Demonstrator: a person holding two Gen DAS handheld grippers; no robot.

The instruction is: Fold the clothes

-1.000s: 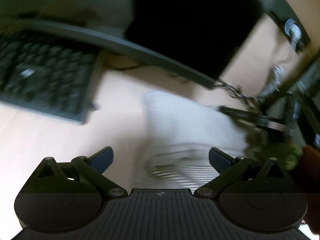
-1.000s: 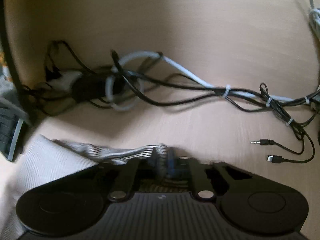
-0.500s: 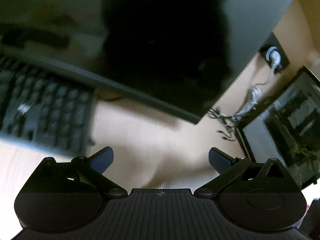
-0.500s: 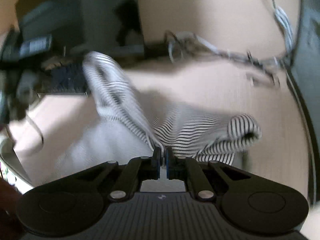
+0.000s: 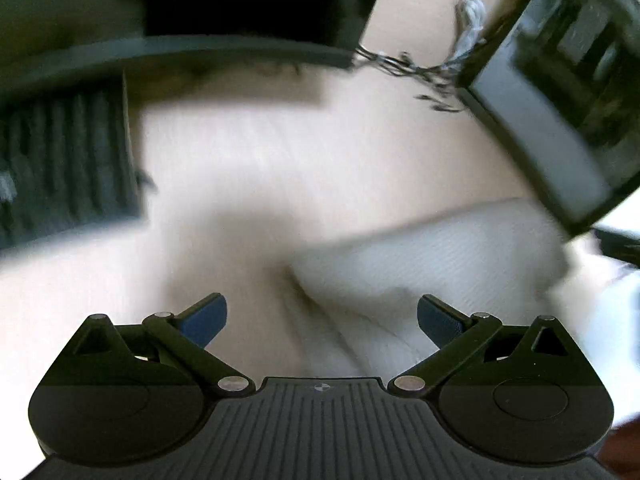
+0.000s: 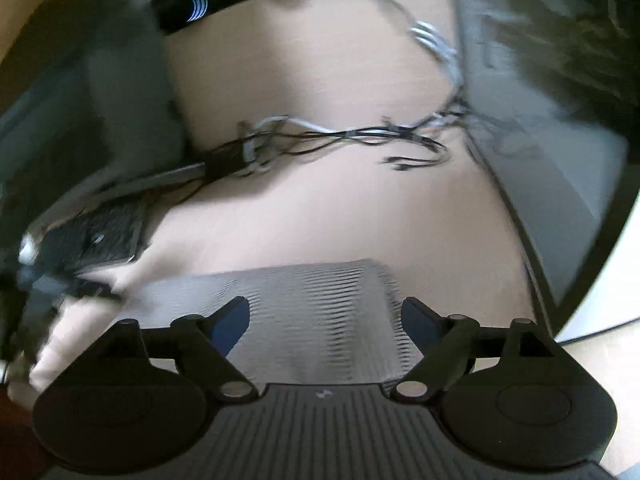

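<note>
A striped grey-and-white garment [image 6: 316,312] lies flat on the pale wooden desk [image 6: 328,216], folded into a rough rectangle. In the right wrist view my right gripper [image 6: 325,316] hovers just above its near part; the jaws are opening, spread wide, with the cloth below them and not pinched. In the left wrist view the same garment [image 5: 432,272] looks whitish and blurred, lying ahead and to the right. My left gripper [image 5: 322,316] is open over the garment's left edge with nothing held.
A dark keyboard [image 5: 68,168] sits at the left and a monitor's base edge [image 5: 180,56] runs across behind it. A second screen [image 6: 560,184] stands at the right. Tangled cables [image 6: 340,140] lie on the desk behind the garment.
My right gripper, which was shut on the striped cloth and carrying it, has let go and spread its jaws; the garment now lies flat. My left gripper swung back toward the garment, staying open.
</note>
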